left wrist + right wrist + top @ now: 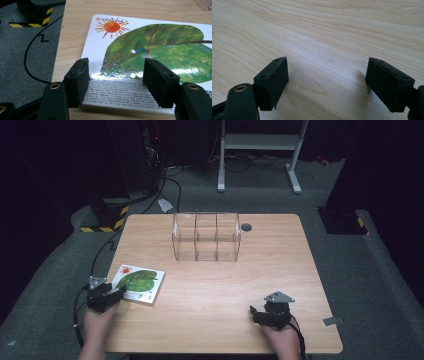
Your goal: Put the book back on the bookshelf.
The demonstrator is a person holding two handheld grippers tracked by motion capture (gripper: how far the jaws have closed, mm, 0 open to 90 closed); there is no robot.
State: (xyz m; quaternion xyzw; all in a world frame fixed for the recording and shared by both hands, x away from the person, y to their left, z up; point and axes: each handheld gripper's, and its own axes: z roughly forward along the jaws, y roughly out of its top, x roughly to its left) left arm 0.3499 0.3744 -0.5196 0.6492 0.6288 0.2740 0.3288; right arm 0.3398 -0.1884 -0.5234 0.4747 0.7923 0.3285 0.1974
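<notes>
My left gripper (116, 292) sits at the near-left corner of the picture book (138, 283), which lies flat on the wooden table (220, 290). In the left gripper view, my left gripper (116, 75) has its jaws spread wide over the book (150, 55); the two black pads stand apart above the near edge of the cover, one near the cover's white left margin, the other over the green leaf artwork. Nothing is pinched between them. Whether the pads touch the cover I cannot tell.

The book shows an orange sun at its far-left corner, a large green leaf, and a block of small printed text along its near edge.

My right gripper (256, 312) rests well to the right of the book, near the table's front edge. In the right gripper view, my right gripper (327, 77) has its jaws spread wide over bare wood, holding nothing.

A clear plastic organizer (206, 236) with three compartments stands beyond the book, toward the far side of the table. A dark round grommet (246, 227) lies just to the organizer's right, further still from the book.
</notes>
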